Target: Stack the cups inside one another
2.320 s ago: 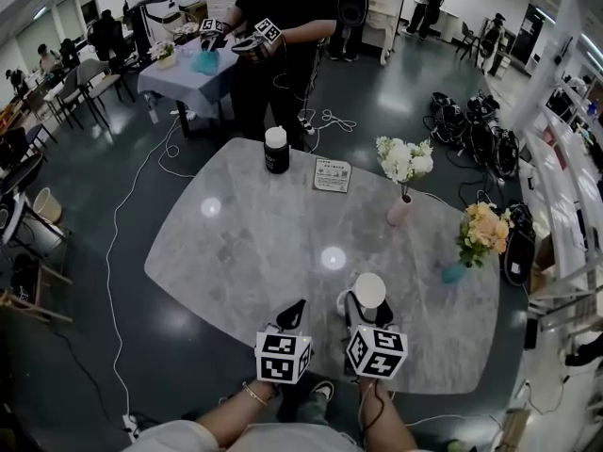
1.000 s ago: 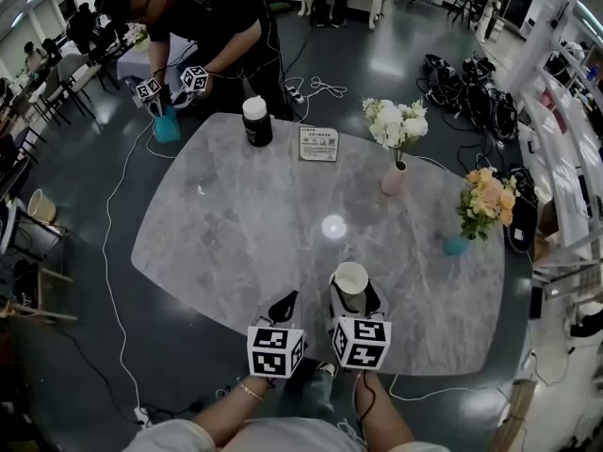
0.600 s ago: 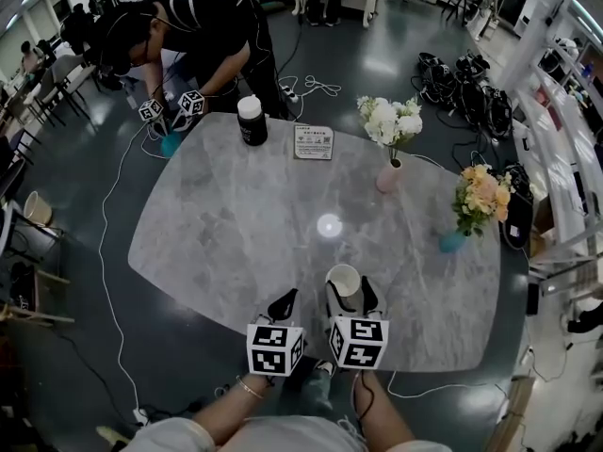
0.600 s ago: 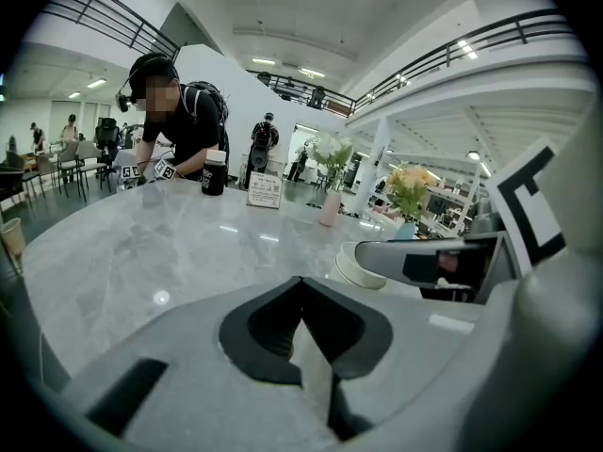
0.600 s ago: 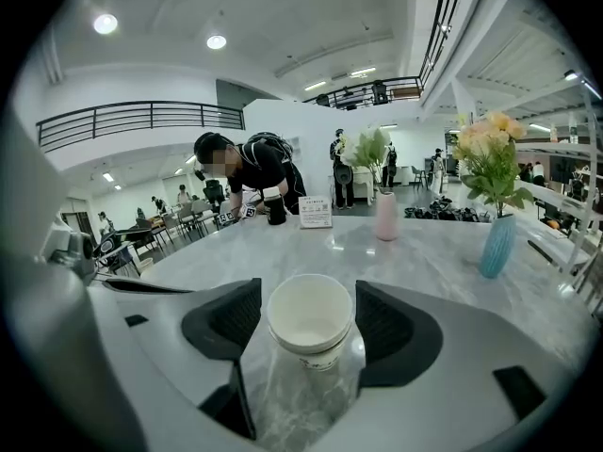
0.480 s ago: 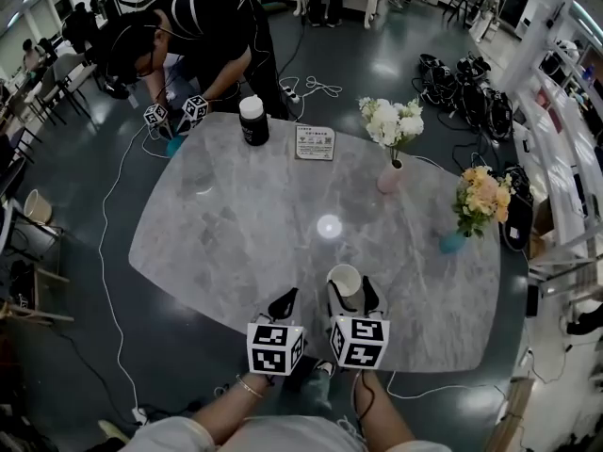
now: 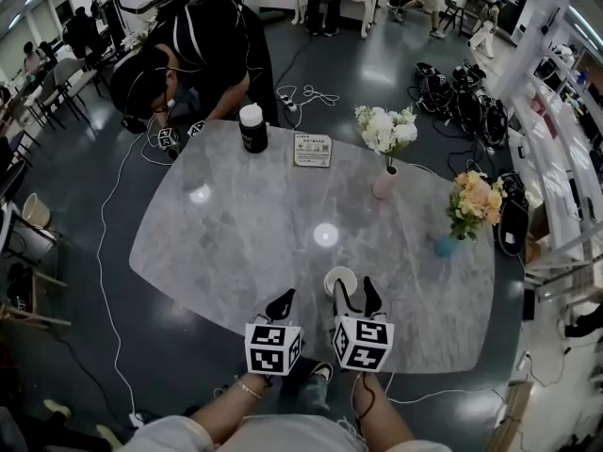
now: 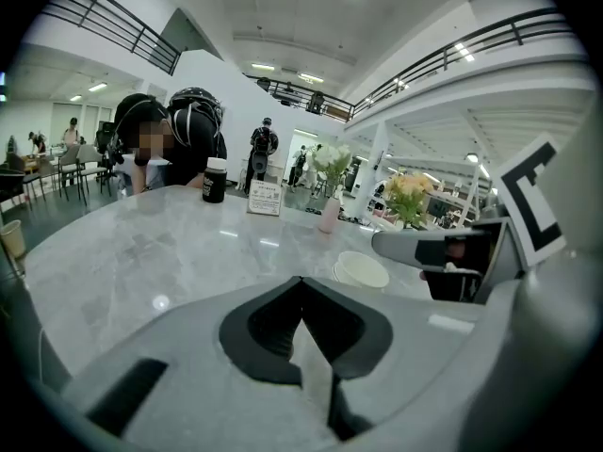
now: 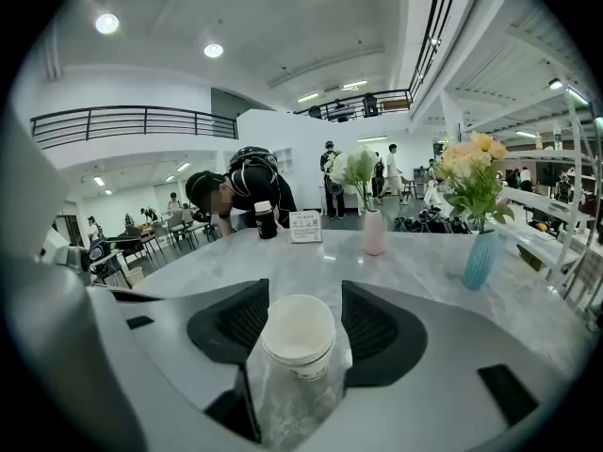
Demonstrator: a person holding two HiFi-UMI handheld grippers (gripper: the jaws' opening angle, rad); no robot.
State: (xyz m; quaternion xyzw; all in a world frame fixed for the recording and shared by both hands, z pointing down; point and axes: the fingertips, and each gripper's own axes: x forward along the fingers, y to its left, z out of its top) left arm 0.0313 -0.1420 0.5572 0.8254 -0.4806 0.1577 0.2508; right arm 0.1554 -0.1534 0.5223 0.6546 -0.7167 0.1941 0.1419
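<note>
Right gripper (image 7: 357, 292) jaws wide apart; white paper cup (image 9: 298, 332) stands between them on grey marble worktop (image 7: 245, 224), nearer its left jaw. Left gripper (image 8: 301, 285) just beside, jaws closed together, empty.

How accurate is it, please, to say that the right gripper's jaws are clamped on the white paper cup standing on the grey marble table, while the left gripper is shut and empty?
Not quite: the jaws of the right gripper stand apart, with gaps either side of the white paper cup, as the right gripper view shows. The rest holds.
</note>
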